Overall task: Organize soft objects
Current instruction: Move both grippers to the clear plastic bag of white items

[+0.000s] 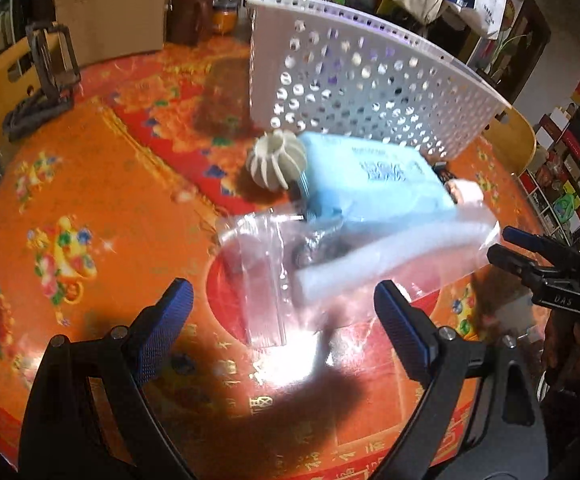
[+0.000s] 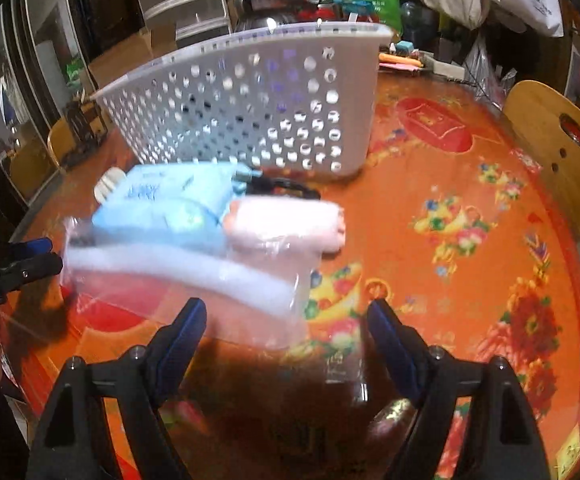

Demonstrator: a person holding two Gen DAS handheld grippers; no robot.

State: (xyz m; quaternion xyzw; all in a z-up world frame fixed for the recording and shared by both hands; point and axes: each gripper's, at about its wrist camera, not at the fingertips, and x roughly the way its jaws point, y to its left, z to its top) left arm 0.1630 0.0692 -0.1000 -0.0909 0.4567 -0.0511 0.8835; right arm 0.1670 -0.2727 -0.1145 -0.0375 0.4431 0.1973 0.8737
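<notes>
Both tools, left [image 1: 281, 316] and right [image 2: 285, 336], are spread before the basket [image 2: 249, 92]; a ribbed ball [image 1: 277, 159] is fully seen only in the left view, on the orange tabletop [image 2: 450, 280]

Beyond my orange flowered tablecloth [image 1: 101, 208] I see a cardboard box [image 1: 109, 12], a black stand [image 1: 49, 76] beside it, and wooden chairs [image 2: 558, 152].

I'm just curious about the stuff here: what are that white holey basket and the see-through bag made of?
The basket looks like rigid moulded plastic, matte white, judging by its even punched holes and thin rim. The bag seems to be thin, glossy plastic film: the tablecloth shows through and it catches glare. The pictures are blurred, so both are likely rather than sure.
</notes>
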